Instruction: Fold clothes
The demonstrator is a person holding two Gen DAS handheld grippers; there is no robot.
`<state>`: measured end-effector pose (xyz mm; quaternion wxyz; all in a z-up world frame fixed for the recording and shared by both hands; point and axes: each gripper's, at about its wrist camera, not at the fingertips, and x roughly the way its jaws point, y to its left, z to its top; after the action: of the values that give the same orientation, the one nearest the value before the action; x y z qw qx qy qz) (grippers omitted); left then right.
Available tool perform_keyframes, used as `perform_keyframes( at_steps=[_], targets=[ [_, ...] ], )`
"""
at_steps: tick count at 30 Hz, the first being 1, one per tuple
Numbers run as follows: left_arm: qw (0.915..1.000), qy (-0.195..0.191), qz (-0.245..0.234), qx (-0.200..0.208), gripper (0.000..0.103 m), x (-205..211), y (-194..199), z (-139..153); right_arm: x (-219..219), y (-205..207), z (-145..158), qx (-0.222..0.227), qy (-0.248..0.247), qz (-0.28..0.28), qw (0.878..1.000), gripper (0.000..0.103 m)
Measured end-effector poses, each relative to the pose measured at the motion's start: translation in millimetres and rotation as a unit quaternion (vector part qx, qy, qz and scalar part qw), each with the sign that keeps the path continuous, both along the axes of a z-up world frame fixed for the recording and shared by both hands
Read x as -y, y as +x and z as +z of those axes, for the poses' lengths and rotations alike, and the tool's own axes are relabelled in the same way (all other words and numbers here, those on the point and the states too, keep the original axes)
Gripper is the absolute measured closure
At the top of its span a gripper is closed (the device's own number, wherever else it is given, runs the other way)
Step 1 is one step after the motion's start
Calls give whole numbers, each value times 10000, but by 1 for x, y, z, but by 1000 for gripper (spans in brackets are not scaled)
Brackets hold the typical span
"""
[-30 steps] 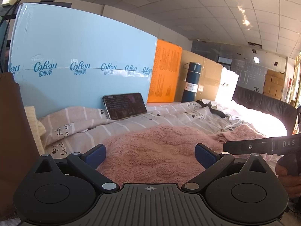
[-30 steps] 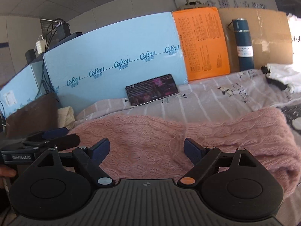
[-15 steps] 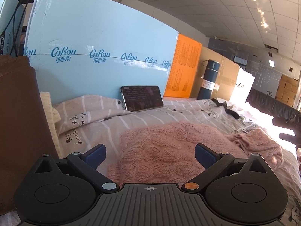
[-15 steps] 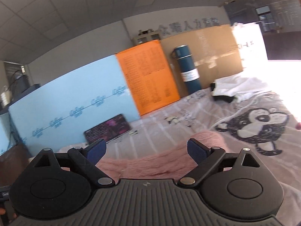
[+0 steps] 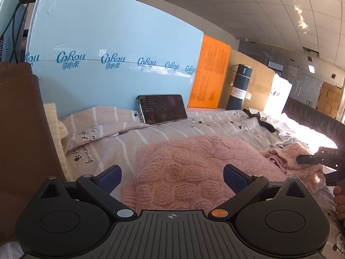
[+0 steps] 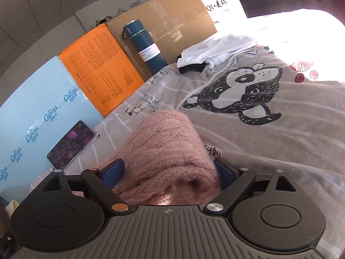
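Blue board (image 5: 112, 49): it is showing the word "CoRou" again and again in a row, with small signs under each one that you cannot read.
White bag (image 6: 222, 4): it is showing "QI" and two big signs next to it.
Bedsheet (image 6: 280, 133): it is showing a black and white puppy picture, little paw prints and curly writing too small to read.
Orange board (image 6: 101, 71): it is full of tiny print that is too small to read.
Blue bottle (image 6: 144, 45): it is standing up by the cardboard box (image 6: 163, 19) and wearing a white label with small words you cannot make out.
Phone (image 5: 162, 108): it is leaning on the blue board with its screen glowing.
Your right gripper (image 6: 170, 174): it is wearing "DAS" on its side, as your left camera sees it. Its jaws have just been closing. They are standing fairly wide with the rolled end of the pink knit sweater (image 5: 189, 168) filling the gap between them. The blue pads are sitting right at the wool on both sides, but you cannot tell if they are pressing on it.
Your left gripper (image 5: 171, 176): its jaws are standing wide apart and holding nothing. It is hanging over the near edge of the sweater.
Pink knit sweater: it is lying on the bedsheet in front of you, with one bunched end over by your right gripper.
White clothes (image 6: 217, 49): they are lying in a heap near the bottle.
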<state>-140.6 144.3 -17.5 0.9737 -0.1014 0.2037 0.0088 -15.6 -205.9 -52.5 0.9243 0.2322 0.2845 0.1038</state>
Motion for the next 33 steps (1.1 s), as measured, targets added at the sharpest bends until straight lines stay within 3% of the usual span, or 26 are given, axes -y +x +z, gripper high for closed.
perform_keyframes(
  at_steps=[2,5,8,13,17,22,27,30,33],
  targets=[
    [10000,-15,-1,1,1,-1,0,0,-10,-2,1,136,-109,99,9998,52],
    [10000,-27,-21,-5,1,-1,0,0,-16,-12,7,611,-201,178,9978,69],
    [10000,-38,-30,-4,1,-1,0,0,-15,-20,16,1025,-287,180,9942,75],
    [10000,50,-8,68,1,1,-3,2,-4,-26,29,1485,-528,-119,9874,79],
    [9996,267,-1,101,1,6,-4,7,1,-25,34,1748,-1012,-378,9787,79],
    [9981,562,240,-95,1,7,0,9,1,-19,34,1801,-1489,-616,9704,79],
    [9970,641,230,-376,1,6,7,1,-28,-31,43,2410,-1726,-157,9549,78],
    [9968,651,205,-422,1,7,8,-1,-49,-40,50,2828,-1774,206,9424,77],
    [9977,549,164,-350,1,5,7,0,-85,-54,51,3387,-2339,608,9093,77]
  ],
)
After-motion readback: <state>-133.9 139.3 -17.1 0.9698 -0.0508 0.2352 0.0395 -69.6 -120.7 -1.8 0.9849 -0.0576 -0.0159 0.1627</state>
